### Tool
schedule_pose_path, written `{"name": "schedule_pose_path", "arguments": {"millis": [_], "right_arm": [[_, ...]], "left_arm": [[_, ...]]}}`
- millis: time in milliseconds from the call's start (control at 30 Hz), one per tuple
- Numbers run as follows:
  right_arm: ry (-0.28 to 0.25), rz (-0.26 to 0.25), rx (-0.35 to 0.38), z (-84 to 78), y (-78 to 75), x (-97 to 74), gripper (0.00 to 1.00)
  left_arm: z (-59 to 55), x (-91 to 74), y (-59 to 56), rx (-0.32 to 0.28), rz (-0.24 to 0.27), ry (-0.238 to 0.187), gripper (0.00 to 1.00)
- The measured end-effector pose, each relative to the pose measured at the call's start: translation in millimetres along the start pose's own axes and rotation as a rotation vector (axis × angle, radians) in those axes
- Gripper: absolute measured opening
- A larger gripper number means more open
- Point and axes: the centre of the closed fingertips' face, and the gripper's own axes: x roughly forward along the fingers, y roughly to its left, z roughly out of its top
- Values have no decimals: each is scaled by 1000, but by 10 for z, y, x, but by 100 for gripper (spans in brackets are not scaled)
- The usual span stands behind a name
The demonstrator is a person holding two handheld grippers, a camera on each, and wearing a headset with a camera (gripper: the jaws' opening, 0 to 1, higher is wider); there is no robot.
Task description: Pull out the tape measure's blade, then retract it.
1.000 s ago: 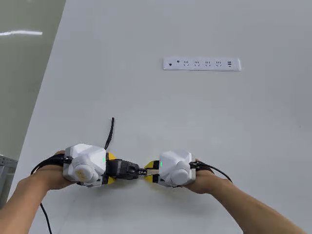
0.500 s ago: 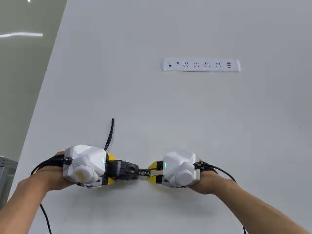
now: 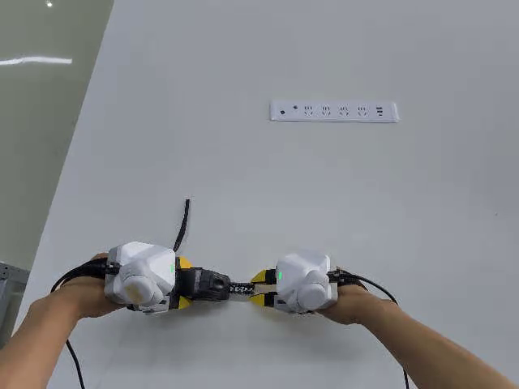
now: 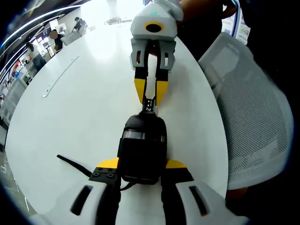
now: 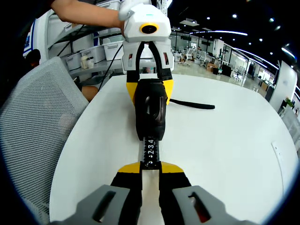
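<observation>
A black tape measure [image 3: 207, 284] is held just above the white table, with my left gripper [image 3: 185, 284] shut on its case [image 4: 142, 149]. Its strap [image 3: 183, 222] trails away across the table. A short stretch of blade [image 3: 240, 288] with printed numbers [image 5: 150, 151] runs out of the case to my right gripper [image 3: 259, 288], which is shut on the blade's end. In the right gripper view the case [image 5: 150, 108] sits straight ahead between the left gripper's yellow-tipped fingers [image 5: 131, 90]. The left gripper view shows the right gripper [image 4: 150, 91] pinching the blade [image 4: 148, 103].
A white power strip [image 3: 334, 110] lies on the table [image 3: 243, 162] far ahead. The table's left edge [image 3: 61, 162] borders a greenish floor. A grey mesh chair [image 4: 253, 131] stands beside the table near its front edge. Cables trail from both grippers.
My right gripper has moved to the right, away from the case, and a short length of blade now shows between the two grippers. The left gripper has held still.
</observation>
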Motion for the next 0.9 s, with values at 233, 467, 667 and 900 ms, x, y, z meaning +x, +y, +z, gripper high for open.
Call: {"name": "schedule_pose_path", "arguments": {"millis": [233,467,667,900], "right_arm": [[4,-1,0,-25,-1,-39,10],[7,-2,-8,-52,4,-84,10],[11,-3,-10,-81,3,-130,10],[15,-4,-13,-106,2,-172,10]], "left_arm": [[1,-2,-1,0,2,1,29],[0,-3,-13,2,8,-4,29],[3,-3,-12,-5,10,-7,29],[-2,-6,-16,-5,10,-7,29]]}}
